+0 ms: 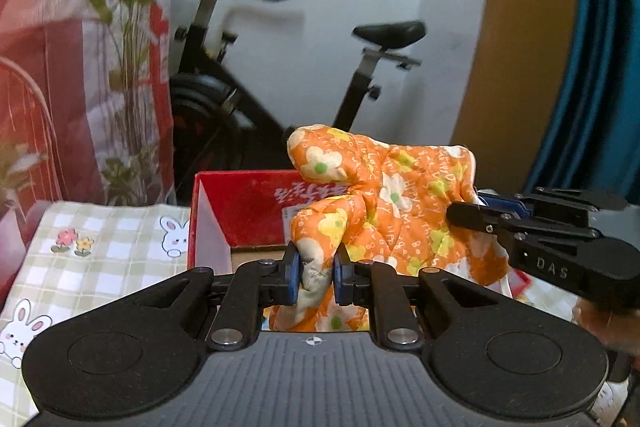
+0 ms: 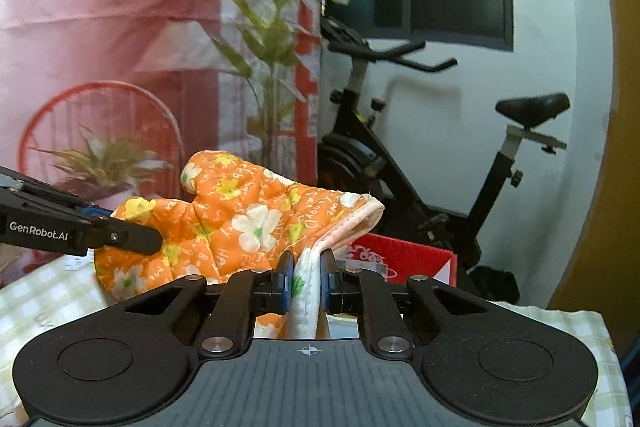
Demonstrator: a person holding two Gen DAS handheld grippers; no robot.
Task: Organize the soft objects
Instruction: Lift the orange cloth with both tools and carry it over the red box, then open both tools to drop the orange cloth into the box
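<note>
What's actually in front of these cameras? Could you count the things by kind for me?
Orange flowered oven mitt: 1, pinched by both grippers, left gripper and right gripper
Red cardboard box: 1
Hand-held grippers: 2
Exercise bike: 1
Checked bunny tablecloth: 1
Leafy plants: 2, a tall one and a low one
Total: 8

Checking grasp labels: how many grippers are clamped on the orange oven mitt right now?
2. The left gripper is shut on a fold of the mitt near its fingertip end; the right gripper is shut on the cuff edge, with the mitt held up over the red box.
</note>
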